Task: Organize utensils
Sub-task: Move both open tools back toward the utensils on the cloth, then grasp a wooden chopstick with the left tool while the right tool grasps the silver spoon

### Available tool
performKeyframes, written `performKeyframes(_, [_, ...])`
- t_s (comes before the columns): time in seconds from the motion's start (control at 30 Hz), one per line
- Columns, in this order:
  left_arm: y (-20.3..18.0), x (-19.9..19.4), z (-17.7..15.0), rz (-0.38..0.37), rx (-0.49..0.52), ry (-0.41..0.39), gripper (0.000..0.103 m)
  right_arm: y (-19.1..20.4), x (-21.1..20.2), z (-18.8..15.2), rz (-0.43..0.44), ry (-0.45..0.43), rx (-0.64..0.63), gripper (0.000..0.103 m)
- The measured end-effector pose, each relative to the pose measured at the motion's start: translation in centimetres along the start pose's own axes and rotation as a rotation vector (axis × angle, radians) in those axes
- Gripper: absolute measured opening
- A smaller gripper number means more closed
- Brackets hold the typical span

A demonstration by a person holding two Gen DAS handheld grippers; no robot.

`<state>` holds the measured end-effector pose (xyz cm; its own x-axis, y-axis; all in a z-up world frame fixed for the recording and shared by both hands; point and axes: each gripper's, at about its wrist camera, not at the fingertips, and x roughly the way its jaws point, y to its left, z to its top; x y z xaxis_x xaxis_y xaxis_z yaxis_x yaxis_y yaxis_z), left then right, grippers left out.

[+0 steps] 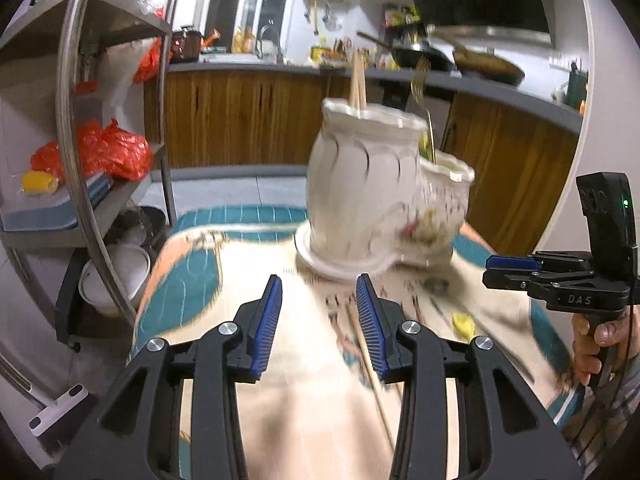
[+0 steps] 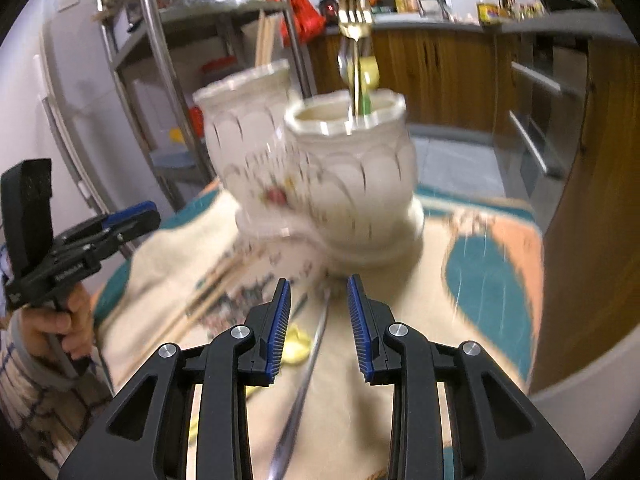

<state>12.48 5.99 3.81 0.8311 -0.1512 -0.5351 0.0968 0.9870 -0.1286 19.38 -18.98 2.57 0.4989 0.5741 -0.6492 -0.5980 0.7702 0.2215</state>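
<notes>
The white ceramic utensil holder (image 1: 376, 196), a joined pair of fluted cups, stands on the patterned tablecloth (image 1: 188, 280) and serves as the landmark here. Both views are smeared by motion, so its painted decoration reads only as coloured smudges.

In the left wrist view the left gripper (image 1: 319, 292) sits just in front of the holder, fingers apart with nothing between them. The taller cup holds wooden chopsticks (image 1: 357, 86); the lower cup beside it holds a gold fork (image 1: 420, 88). To the right of the holder the right gripper (image 1: 508, 268) enters side-on, a hand on its grip; from this angle its finger gap cannot be read. A yellow object (image 1: 464, 324) lies on the cloth in front of the holder, and thin loose sticks (image 1: 372, 368) run past the left gripper's right finger, their ends cut off behind it.

Only the right wrist view shows the right gripper (image 2: 318, 292) head-on: its fingers are apart and hold nothing. A long metal utensil (image 2: 308, 364) lies on the cloth in front of the holder (image 2: 348, 184), passing under the gap, its head too blurred to identify. Loose chopsticks (image 2: 200, 300) lie left of it. A green-handled piece (image 2: 366, 88) stands beside the fork (image 2: 354, 20) in the nearer cup. The left gripper (image 2: 128, 216) shows left of the holder, side-on.
</notes>
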Motion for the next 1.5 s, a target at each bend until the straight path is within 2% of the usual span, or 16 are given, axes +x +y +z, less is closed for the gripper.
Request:
performKeyframes(0.23, [-1.3, 0.7, -1.6, -0.020, 0.054, 0.072, 0.038, 0.0, 0.8, -1.0, -0.002, 0.038, 0.027, 0.031])
performKeyframes(0.47, [-3.1, 1.6, -3.2, 0.010, 0.133, 0.135, 0.039, 0.7, 2.2, -0.6, -0.035, 0.084, 0.006, 0.031])
performKeyframes(0.77, [-3.2, 2.1, -3.6, 0.024, 0.148, 0.172, 0.038, 1.3, 4.3, 0.6, -0.071, 0.141, -0.017, 0.031])
performKeyframes(0.93, [-3.4, 2.1, -3.7, 0.018, 0.150, 0.183, 0.039, 1.6, 4.7, 0.3, -0.095, 0.139, -0.029, 0.030])
performKeyframes(1.13, [-3.4, 2.2, -3.8, 0.019, 0.151, 0.189, 0.039, 2.1, 4.4, 0.0, -0.130, 0.133, -0.035, 0.020])
performKeyframes(1.17, [-3.4, 2.2, -3.8, 0.020, 0.152, 0.189, 0.039, 2.1, 4.3, 0.0, -0.129, 0.132, -0.032, 0.013])
performKeyframes(1.2, [-3.4, 2.3, -3.8, 0.020, 0.154, 0.190, 0.039, 2.1, 4.2, -0.1, -0.128, 0.131, -0.029, 0.011])
performKeyframes(1.3, [-3.4, 2.4, -3.7, 0.017, 0.151, 0.195, 0.039, 2.0, 4.1, 0.0, -0.136, 0.131, -0.034, 0.007])
performKeyframes(1.5, [-3.0, 2.4, -3.5, 0.015, 0.138, 0.206, 0.038, 1.0, 3.7, -0.1, -0.149, 0.136, -0.026, 0.006])
